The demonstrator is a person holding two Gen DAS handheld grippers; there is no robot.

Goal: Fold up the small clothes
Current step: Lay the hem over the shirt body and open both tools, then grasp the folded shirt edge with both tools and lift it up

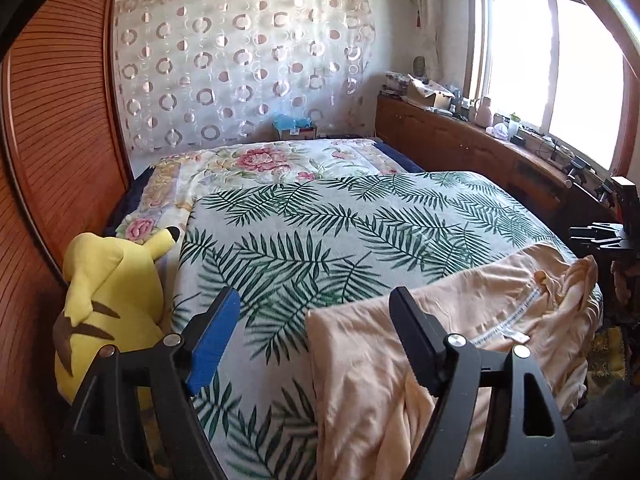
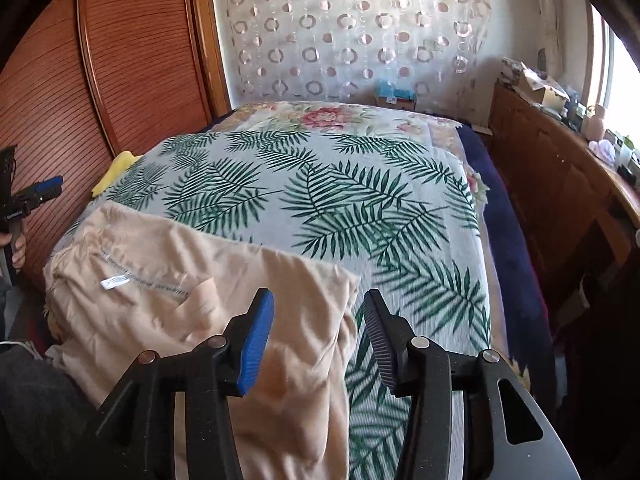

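Note:
A peach garment (image 1: pixel 460 304) with a white label lies crumpled at the near edge of the bed, partly hanging over it. It rests on a palm-leaf blanket (image 1: pixel 320 232). My left gripper (image 1: pixel 316 316) is open, and the garment's left edge lies beneath its right finger (image 1: pixel 416 336). My right gripper (image 2: pixel 318 324) is open above the garment (image 2: pixel 168 280), whose right edge runs under the gap between the jaws. No pad presses on the cloth. In the right wrist view the left gripper (image 2: pixel 40 192) shows at the far left, held by a hand (image 2: pixel 18 248).
A yellow plush toy (image 1: pixel 108 300) leans at the bed's left side against a wooden slatted wardrobe (image 1: pixel 60 140). A floral blanket (image 1: pixel 260 164) covers the far half of the bed. A low wooden cabinet (image 1: pixel 480 148) with clutter runs under the window on the right.

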